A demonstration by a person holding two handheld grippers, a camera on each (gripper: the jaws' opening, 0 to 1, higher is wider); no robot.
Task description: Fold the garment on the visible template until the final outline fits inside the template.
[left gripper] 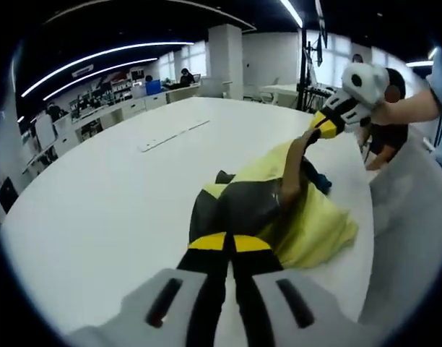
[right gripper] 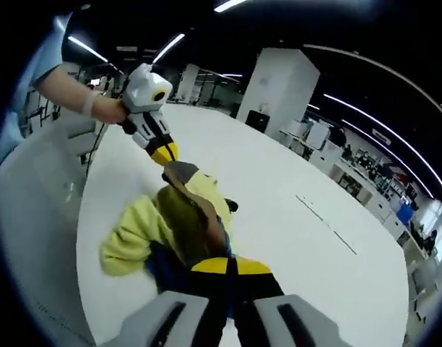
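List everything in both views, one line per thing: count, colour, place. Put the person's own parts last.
garment: one, yellow with dark and blue parts, bunched on the table near its edge, pinched at two ends.
table: one, white, large, under the garment.
strips: a short row, white, flat on the table beyond the garment.
pillar: one, white, behind the table.
desks: several, pale, along the room's far side, with seated people.
ceiling lights: several, white lines overhead.
left hand-held gripper: one, black and yellow, shut on the garment's dark end.
right hand-held gripper: one, black and yellow, shut on the garment.
hand: one, holding the left hand-held gripper's white body.
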